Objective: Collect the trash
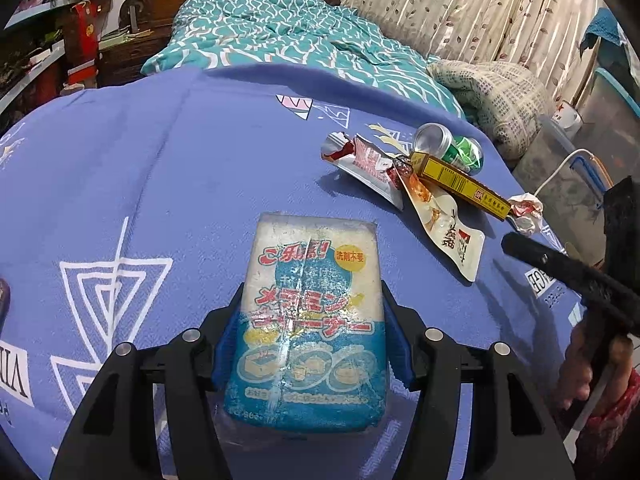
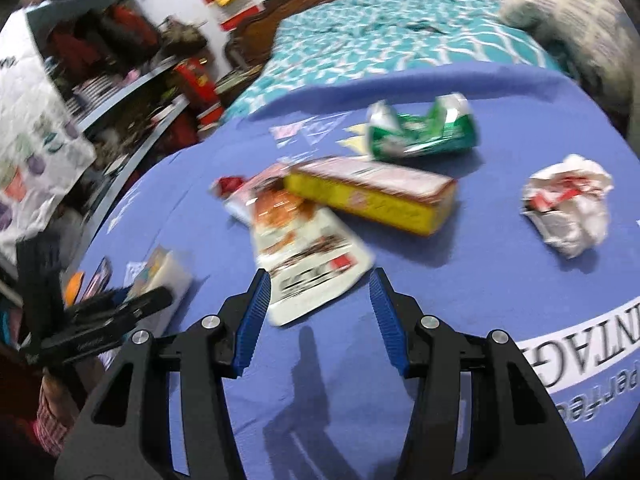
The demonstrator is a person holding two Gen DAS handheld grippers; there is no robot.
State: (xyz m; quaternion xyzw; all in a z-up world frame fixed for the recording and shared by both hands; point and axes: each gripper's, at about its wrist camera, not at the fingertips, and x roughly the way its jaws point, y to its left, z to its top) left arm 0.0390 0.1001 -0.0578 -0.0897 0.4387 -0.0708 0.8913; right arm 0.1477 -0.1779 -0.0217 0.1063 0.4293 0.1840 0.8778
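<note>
My left gripper (image 1: pixel 312 300) is shut on a blue and white sponge packet (image 1: pixel 312 320) and holds it over the blue bedspread (image 1: pixel 160 184). A trash pile lies to the right: a crushed green can (image 1: pixel 452 148), a yellow box (image 1: pixel 460 180), a white food pouch (image 1: pixel 448 224), a red and silver wrapper (image 1: pixel 364 160) and a crumpled paper (image 1: pixel 526 212). My right gripper (image 2: pixel 318 280) is open, its fingertips at the near edge of the white pouch (image 2: pixel 308 256). The yellow box (image 2: pixel 372 196), green can (image 2: pixel 420 132) and crumpled paper (image 2: pixel 568 208) lie beyond it.
A teal patterned quilt (image 1: pixel 280 36) and a pillow (image 1: pixel 492 92) lie at the bed's far end, by a curtain (image 1: pixel 460 4). Cluttered shelves (image 2: pixel 100 92) stand to the left. A plastic bin (image 1: pixel 592 136) stands right of the bed.
</note>
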